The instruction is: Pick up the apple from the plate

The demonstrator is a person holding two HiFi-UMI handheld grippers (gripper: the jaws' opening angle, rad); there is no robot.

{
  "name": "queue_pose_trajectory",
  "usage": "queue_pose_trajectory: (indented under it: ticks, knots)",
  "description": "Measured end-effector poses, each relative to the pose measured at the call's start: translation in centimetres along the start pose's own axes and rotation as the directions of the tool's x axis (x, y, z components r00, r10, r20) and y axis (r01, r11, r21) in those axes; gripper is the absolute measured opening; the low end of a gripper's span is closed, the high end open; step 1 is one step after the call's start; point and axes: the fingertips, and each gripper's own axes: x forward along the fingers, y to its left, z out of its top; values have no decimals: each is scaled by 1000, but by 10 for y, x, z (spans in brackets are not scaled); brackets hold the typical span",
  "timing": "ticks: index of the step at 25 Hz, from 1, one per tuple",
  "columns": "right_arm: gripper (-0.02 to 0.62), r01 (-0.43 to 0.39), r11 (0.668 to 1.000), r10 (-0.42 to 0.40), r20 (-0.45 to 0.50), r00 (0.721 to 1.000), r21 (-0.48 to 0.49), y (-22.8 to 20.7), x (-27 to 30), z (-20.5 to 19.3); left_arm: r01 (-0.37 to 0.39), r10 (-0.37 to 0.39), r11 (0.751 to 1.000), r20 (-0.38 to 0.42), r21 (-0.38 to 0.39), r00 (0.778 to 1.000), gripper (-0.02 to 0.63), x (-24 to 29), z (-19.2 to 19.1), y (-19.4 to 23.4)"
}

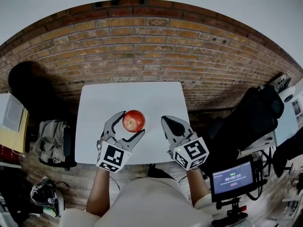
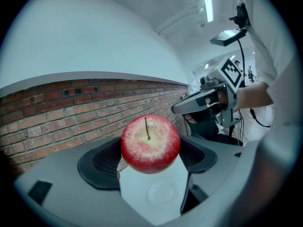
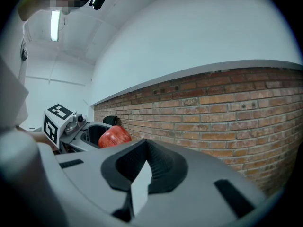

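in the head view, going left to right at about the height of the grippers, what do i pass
crumpled grey cloth on the floor → left gripper, shut on the apple → right gripper, jaws together → small screen on a stand

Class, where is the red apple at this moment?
The apple is gripped between the jaws of the left gripper, held over the white table just left of centre in the head view. The shut right gripper is just to its right.
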Motion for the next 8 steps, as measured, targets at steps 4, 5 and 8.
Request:
queue_pose_trajectory:
  ticks: [4,5,8]
  knots:
    - [1,-1,1000,1,1,1000,-7,0,0,1,-1,1,1000,4,2,1000,383,0,1,0]
    - [1,0,1000,0,1,1000,-10,0,1,1,-1,1,1000,6,3,1000,383,0,2,0]
    - [0,3,1000,-3,3,1000,-22,-2,2,2,-1,1,1000,10,7,1000,383,1,2,1]
